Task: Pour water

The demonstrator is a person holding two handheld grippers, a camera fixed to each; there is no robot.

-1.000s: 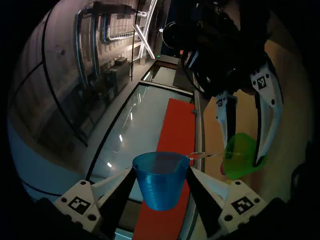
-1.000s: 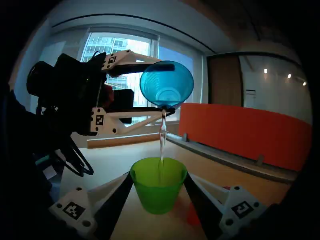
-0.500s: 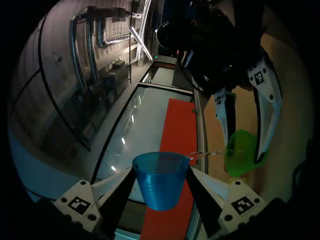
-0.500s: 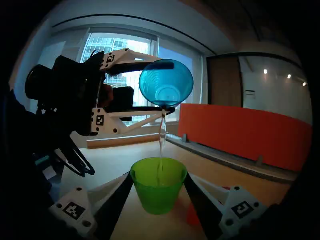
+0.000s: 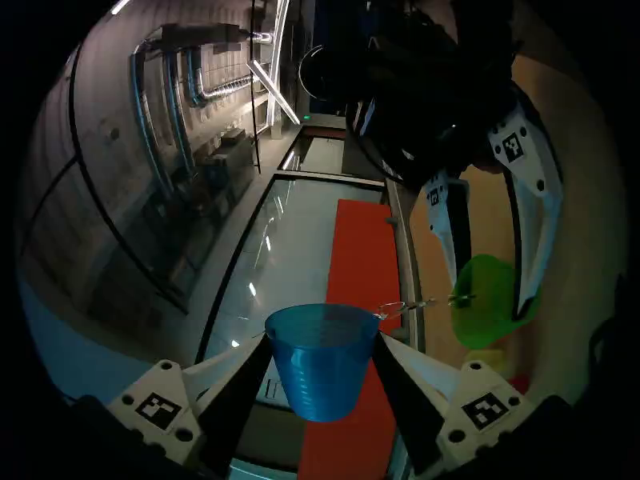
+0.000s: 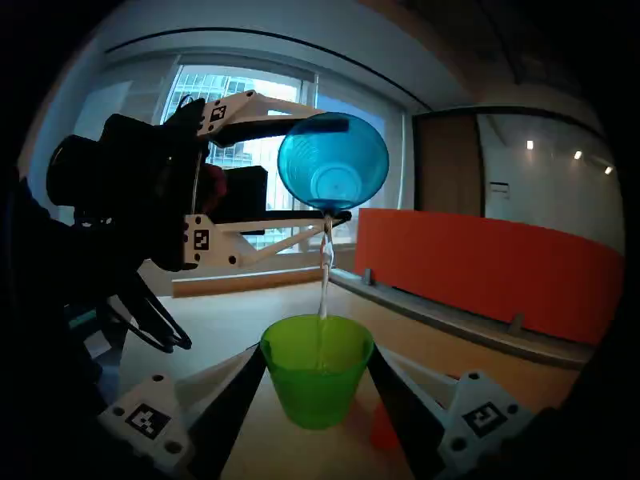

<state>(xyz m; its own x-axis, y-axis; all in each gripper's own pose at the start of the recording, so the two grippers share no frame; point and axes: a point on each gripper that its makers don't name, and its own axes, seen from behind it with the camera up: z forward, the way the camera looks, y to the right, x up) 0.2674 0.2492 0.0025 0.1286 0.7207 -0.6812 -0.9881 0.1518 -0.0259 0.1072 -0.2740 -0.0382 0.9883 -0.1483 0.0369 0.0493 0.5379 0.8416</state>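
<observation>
My left gripper (image 5: 322,368) is shut on a blue translucent cup (image 5: 322,360). In the right gripper view that blue cup (image 6: 333,162) lies tipped on its side with its mouth toward the camera, clamped by the left gripper (image 6: 320,168). A thin stream of water (image 6: 323,272) falls from its lower rim into the green cup (image 6: 317,380). My right gripper (image 6: 317,384) is shut on this upright green cup, directly below the blue one. The left gripper view shows the green cup (image 5: 485,302) between the right gripper's white fingers (image 5: 538,232), with water (image 5: 404,306) arcing toward it.
A pale wooden table (image 6: 240,320) lies under both cups. An orange partition (image 6: 496,268) runs along its right side, with large windows (image 6: 240,104) behind. A small red object (image 6: 382,432) sits on the table beside the green cup. Dark cables (image 6: 148,320) hang at the left.
The blue cup has tipped slightly further and the left gripper view has rotated a little. Water keeps streaming into the green cup, which has stayed in place.
</observation>
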